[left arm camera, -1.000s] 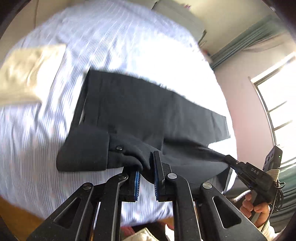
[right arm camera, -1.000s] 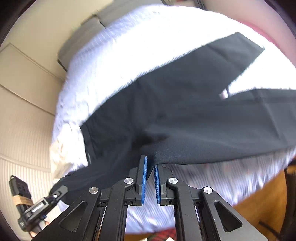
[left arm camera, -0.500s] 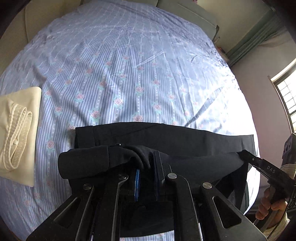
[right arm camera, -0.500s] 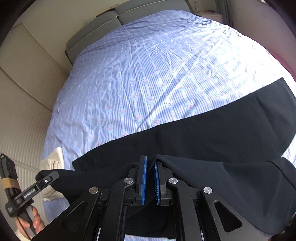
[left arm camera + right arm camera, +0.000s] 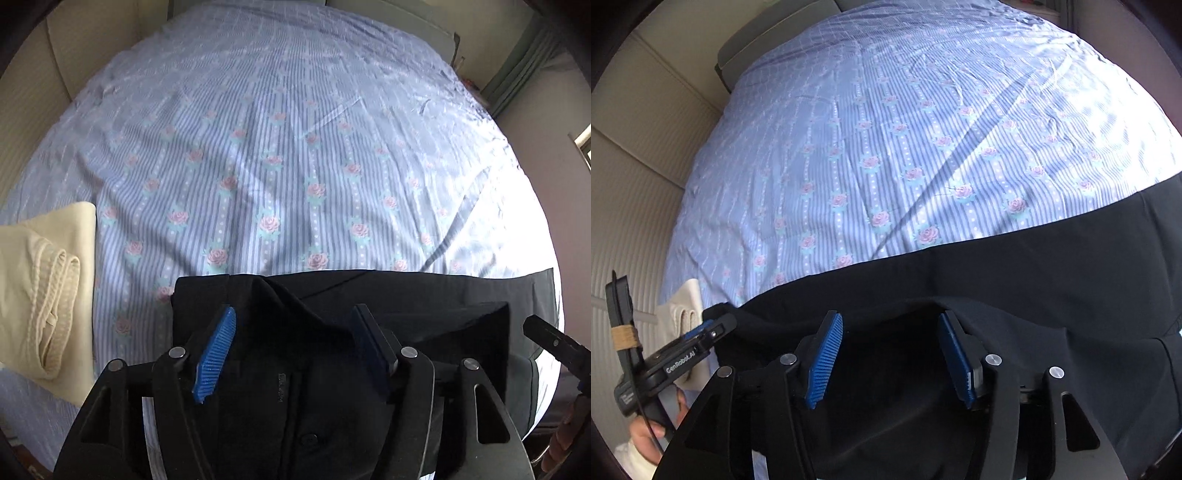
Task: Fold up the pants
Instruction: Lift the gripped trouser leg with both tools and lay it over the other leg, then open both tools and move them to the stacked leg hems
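Now we see our left gripper (image 5: 291,350) with its jaws parting, the blue pads (image 5: 216,354) standing clear of the cloth beneath; the black pants (image 5: 388,302) lie under the gap but nothing presses on them. Our right gripper (image 5: 892,360) is likewise opening, its fingers spread above a raised fold of the same dark fabric, which neither pad touches. The pants stretch in a long band across the near edge of the bed (image 5: 295,155), doubled over lengthwise, with the button end under the left gripper. Beyond them spreads the blue striped sheet with pink roses. A folded cream garment (image 5: 44,288) rests on the sheet, well apart from the pants at the left edge of the left view.
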A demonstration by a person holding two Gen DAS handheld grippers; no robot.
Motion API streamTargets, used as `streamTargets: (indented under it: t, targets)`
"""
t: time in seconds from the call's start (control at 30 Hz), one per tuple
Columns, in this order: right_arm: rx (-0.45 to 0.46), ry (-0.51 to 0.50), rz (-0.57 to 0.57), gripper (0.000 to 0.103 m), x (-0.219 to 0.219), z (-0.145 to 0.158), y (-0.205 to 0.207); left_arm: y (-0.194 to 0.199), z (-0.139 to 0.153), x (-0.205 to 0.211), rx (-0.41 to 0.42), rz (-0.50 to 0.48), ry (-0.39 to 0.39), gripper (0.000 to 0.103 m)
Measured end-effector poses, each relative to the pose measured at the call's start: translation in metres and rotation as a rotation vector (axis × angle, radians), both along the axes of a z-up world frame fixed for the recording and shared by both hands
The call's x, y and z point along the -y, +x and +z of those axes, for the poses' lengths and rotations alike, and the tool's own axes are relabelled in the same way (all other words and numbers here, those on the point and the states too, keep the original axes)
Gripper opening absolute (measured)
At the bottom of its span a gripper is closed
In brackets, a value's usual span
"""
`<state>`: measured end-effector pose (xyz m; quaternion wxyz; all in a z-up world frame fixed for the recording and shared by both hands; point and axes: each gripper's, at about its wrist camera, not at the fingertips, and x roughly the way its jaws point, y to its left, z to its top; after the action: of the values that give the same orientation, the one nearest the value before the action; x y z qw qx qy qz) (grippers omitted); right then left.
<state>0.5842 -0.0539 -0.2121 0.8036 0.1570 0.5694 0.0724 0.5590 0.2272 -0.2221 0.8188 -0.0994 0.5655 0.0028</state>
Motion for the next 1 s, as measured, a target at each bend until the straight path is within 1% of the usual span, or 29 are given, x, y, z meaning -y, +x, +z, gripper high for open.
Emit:
streamTargets:
  t: [0.03, 0.1, 0.2, 0.3, 0.4, 0.53, 0.63, 0.7, 0.8, 0.9, 1.0]
  targets:
    - [0.022, 0.01, 0.012, 0.057, -0.002, 0.01, -0.006, -0.007, 0.011, 0.003, 0.019, -0.024, -0.015, 0.064]
    - [0.081, 0.022, 0.025, 0.063, -0.001, 0.033, -0.027, -0.023, 0.028, 0.014, 0.05, -0.086, -0.03, 0.065]
    - [0.138, 0.027, 0.027, 0.064, 0.007, 0.061, -0.063, -0.05, 0.043, 0.039, 0.081, -0.189, -0.061, 0.065]
    - [0.152, 0.027, -0.016, 0.065, 0.027, 0.074, -0.103, -0.081, 0.055, 0.07, 0.101, -0.288, -0.11, 0.065]
    - [0.156, 0.007, -0.099, 0.065, 0.055, 0.081, -0.148, -0.11, 0.066, 0.107, 0.109, -0.386, -0.16, 0.066]
    - [0.137, -0.015, -0.249, 0.065, 0.105, 0.083, -0.213, -0.142, 0.07, 0.154, 0.08, -0.482, -0.223, 0.068]
    - [0.12, -0.02, -0.352, 0.065, 0.143, 0.08, -0.255, -0.163, 0.064, 0.191, 0.031, -0.533, -0.24, 0.068]
    - [0.099, -0.026, -0.419, 0.065, 0.168, 0.076, -0.283, -0.174, 0.06, 0.214, -0.004, -0.549, -0.259, 0.068]
    - [0.072, -0.029, -0.514, 0.065, 0.204, 0.066, -0.322, -0.183, 0.05, 0.248, -0.062, -0.542, -0.269, 0.068]
    - [0.04, -0.023, -0.602, 0.065, 0.24, 0.049, -0.357, -0.188, 0.036, 0.281, -0.117, -0.53, -0.256, 0.068]
    - [0.003, -0.029, -0.655, 0.065, 0.274, 0.027, -0.382, -0.193, 0.019, 0.319, -0.147, -0.528, -0.203, 0.068]
